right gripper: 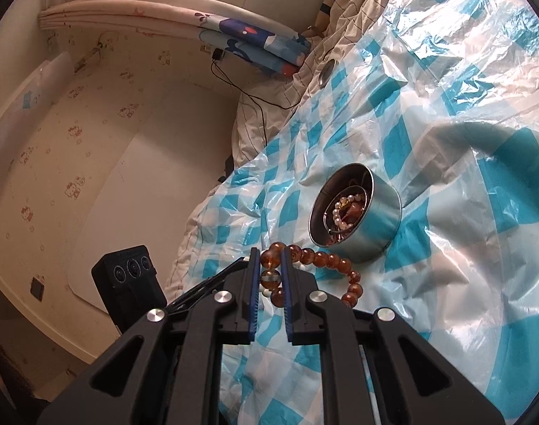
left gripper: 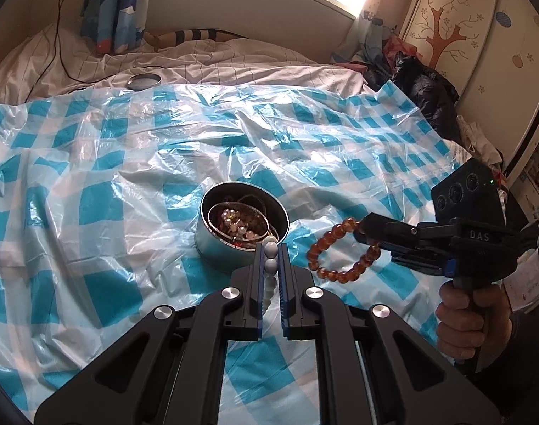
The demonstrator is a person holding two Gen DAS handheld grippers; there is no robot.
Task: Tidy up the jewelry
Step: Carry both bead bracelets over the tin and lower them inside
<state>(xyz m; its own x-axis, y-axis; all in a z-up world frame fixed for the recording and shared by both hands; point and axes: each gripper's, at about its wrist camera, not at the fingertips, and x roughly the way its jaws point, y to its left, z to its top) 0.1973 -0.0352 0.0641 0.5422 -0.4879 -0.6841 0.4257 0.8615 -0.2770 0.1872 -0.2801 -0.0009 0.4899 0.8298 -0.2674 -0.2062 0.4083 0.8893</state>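
- "DAS" in pale raised letters on the black body of the right gripper [left gripper: 366, 228] (right side of the left wrist view).
- Nothing else legible.

Two tongs, each clamped on a bead bracelet, beside an open tin on a bed.

The left tongs [left gripper: 272, 248] pinch a white bead bracelet [left gripper: 271, 265] at six o'clock, its top bead just at the near rim of the round metal tin [left gripper: 212, 237], which holds pearls and other jewelry. At three o'clock a hand [left gripper: 471, 322] holds the right tongs [left gripper: 363, 228], gripping an amber bead bracelet [left gripper: 340, 251] that hangs above the blue-and-white checked plastic sheet [left gripper: 127, 163]. A round lid [left gripper: 144, 80] lies at eleven o'clock on the bed [left gripper: 234, 60].
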